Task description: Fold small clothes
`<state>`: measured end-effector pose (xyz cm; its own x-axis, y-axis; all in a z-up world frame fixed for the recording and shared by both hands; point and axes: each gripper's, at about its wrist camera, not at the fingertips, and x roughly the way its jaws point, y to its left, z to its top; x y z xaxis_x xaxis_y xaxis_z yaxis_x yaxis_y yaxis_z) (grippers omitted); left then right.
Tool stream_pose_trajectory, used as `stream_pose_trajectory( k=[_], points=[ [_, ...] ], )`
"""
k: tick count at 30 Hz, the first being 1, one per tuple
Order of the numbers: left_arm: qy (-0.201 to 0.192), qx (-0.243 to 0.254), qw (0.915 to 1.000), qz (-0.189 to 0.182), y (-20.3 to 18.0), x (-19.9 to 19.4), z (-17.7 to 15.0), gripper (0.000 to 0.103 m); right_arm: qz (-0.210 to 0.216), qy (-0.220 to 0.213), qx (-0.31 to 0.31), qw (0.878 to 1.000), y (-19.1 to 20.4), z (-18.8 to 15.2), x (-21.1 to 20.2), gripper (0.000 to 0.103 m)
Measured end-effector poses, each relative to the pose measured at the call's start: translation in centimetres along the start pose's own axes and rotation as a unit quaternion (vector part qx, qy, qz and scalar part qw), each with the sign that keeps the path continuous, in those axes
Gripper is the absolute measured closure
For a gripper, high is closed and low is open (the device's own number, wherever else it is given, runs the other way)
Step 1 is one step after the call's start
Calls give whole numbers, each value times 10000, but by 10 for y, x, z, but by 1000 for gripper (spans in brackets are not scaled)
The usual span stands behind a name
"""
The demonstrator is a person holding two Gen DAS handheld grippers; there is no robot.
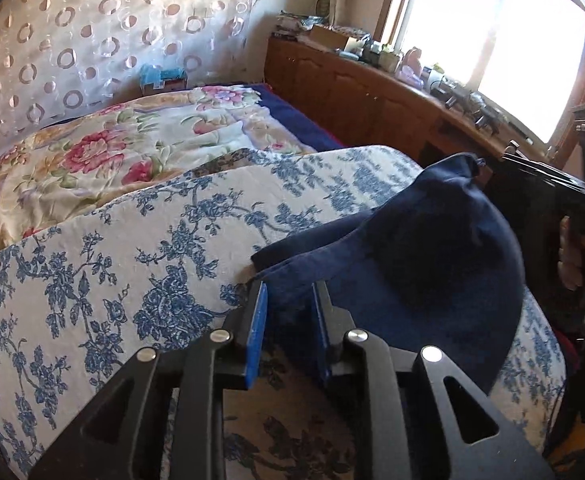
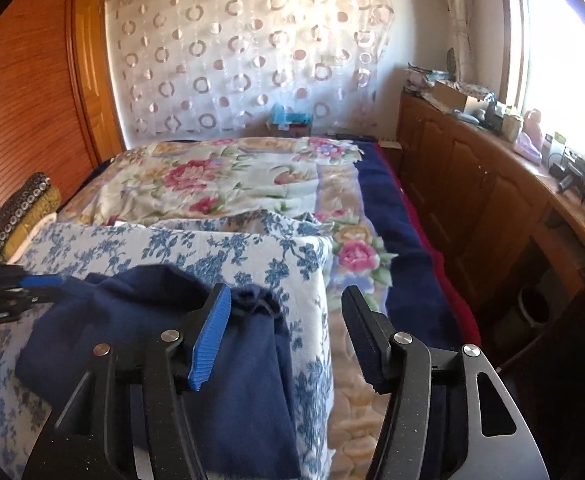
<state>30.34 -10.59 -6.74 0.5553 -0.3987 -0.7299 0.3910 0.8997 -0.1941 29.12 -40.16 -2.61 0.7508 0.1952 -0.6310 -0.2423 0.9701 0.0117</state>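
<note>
A navy blue small garment (image 1: 420, 264) lies on a blue-flowered white quilt (image 1: 132, 248) folded on the bed. My left gripper (image 1: 288, 292) has its blue-padded jaws narrowly apart around the garment's near edge; cloth fills the gap. In the right wrist view the garment (image 2: 140, 320) drapes over the quilt's corner (image 2: 276, 256) and hangs down the side. My right gripper (image 2: 288, 300) is wide open, its left blue pad (image 2: 212, 340) against the garment's bunched edge. The left gripper (image 2: 24, 284) shows at the far left of that view.
A pink-flowered bedspread (image 2: 228, 184) and a dark blue blanket (image 2: 404, 248) cover the bed beyond. A wooden cabinet (image 2: 492, 184) with clutter runs along the right under the window. A louvred wooden door (image 2: 24, 100) stands at the left.
</note>
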Motion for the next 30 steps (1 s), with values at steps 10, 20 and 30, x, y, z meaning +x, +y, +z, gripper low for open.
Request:
stream_pose_trajectory(
  k=[10, 20, 30],
  points=[
    [83, -23, 9999, 141, 7, 13, -5, 79, 234, 453, -206, 9985, 22, -13, 48, 37],
    [135, -193, 9997, -38, 17, 14, -3, 74, 297, 753, -22, 9967, 10, -27, 69, 36],
    [213, -165, 9996, -119, 13, 23, 9, 71, 799, 936, 129, 9923, 11, -31, 75, 35]
  ],
)
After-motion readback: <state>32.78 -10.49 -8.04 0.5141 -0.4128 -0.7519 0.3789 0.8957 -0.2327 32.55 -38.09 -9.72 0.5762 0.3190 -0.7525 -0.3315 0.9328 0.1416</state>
